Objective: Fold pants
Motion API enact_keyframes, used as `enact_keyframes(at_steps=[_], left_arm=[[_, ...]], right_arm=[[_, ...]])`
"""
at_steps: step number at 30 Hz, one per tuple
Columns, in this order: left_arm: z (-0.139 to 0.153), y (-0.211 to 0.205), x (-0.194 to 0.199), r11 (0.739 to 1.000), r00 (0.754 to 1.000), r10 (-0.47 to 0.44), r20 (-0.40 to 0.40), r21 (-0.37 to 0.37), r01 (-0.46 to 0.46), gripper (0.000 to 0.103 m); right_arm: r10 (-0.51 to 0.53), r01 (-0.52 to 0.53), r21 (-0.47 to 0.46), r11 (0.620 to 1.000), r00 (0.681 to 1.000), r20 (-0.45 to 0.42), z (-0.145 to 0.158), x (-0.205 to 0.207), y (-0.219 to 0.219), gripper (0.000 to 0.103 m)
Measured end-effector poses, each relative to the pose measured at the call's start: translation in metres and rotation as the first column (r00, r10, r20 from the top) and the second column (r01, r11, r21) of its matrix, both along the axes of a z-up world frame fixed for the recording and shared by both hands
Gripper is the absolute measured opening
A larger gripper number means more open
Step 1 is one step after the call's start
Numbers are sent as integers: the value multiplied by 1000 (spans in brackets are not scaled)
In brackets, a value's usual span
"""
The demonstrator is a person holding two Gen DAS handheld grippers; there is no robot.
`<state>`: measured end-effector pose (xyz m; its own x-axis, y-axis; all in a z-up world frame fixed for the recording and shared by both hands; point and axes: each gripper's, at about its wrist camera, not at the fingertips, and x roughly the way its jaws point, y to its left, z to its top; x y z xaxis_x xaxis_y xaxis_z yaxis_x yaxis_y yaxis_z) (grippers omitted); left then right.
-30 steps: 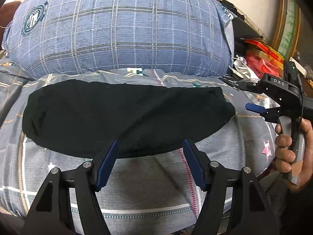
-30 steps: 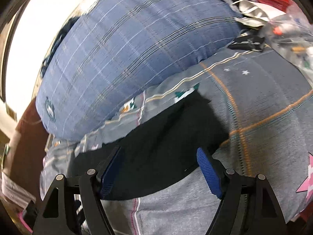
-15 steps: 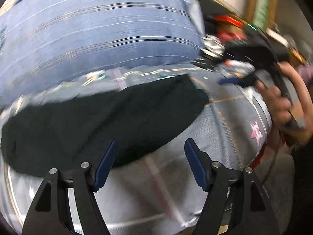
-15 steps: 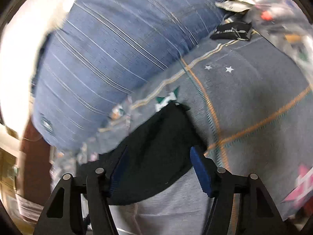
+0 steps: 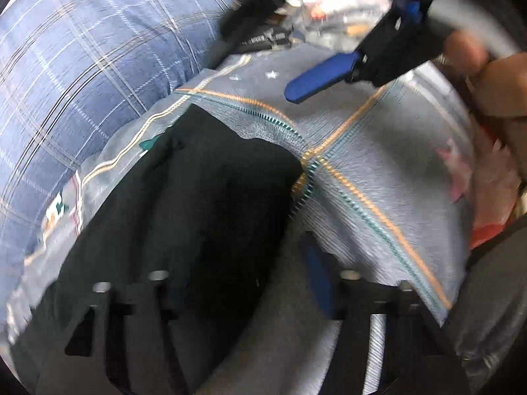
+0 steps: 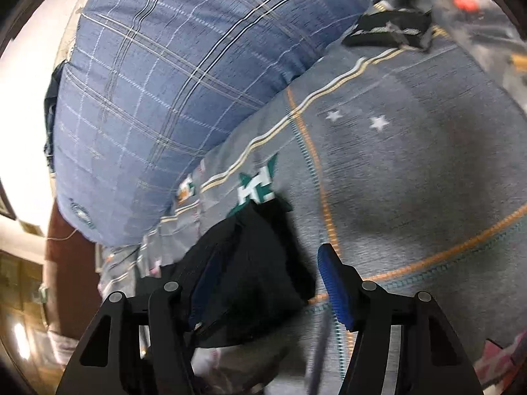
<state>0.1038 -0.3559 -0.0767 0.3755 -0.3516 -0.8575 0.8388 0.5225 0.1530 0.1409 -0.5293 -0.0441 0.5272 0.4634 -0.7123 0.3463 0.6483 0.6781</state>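
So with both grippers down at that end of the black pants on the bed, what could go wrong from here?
1. The left gripper, jaws just narrowing, straddles the black pants edge and grey bedsheet; it might pinch sheet too.
2. The right gripper, also narrowing, sits over a bunched corner and may catch only one layer.
3. Both views are blurred; a fast pull could skew the fold.

The bed (image 6: 411, 177) has a grey cover with orange and teal stitched lines and 2 small white stars. The black pants (image 6: 250, 263) lie on it, beside a large blue checked pillow (image 6: 184, 75).
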Motion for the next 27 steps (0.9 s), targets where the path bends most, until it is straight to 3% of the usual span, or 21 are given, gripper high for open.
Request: enact_keyframes(at_steps=[3,5,8,9,12,15,22,23,24,25,27], left_arm=[[3,-4,5,1000,1000,-7,25,1,7,37],[4,-5,10,1000,1000,-1,8,-3,1,36],[6,-5,10,1000,1000,6,-7,-6,-6,11],[8,-3,12,1000,1000,17,-20,-14,-17,7],[18,14,27,989,987,81,-142,-114,-98,5],[30,32,37,959,965,130,-226,-217,-180,5],[34,38,32,947,962,138,-237,-251,-198,4],[35,40,32,946,962,138,-236,-256,-198,4],[35,41,31,944,962,138,-237,-261,-200,4],[35,41,31,943,961,139,-240,-263,-202,5],[37,42,36,938,960,136,-246,-279,-204,5]], right_arm=[[10,-10,11,1000,1000,-2,0,3,2,62],[13,-13,22,1000,1000,-2,-1,3,2,62],[17,-16,59,998,1000,-17,-7,3,0,64],[16,-14,76,997,1000,-25,-11,3,0,64],[10,-5,141,990,999,-39,-19,1,-4,64],[13,-2,207,978,999,-49,-29,1,-3,64],[55,-42,257,965,997,-46,-35,14,20,64],[62,-47,236,971,996,-56,-35,17,25,62],[67,-52,219,974,996,-61,-35,19,29,48],[66,-51,208,977,996,-63,-33,20,30,13],[70,-58,195,979,996,-51,-30,20,31,9]])
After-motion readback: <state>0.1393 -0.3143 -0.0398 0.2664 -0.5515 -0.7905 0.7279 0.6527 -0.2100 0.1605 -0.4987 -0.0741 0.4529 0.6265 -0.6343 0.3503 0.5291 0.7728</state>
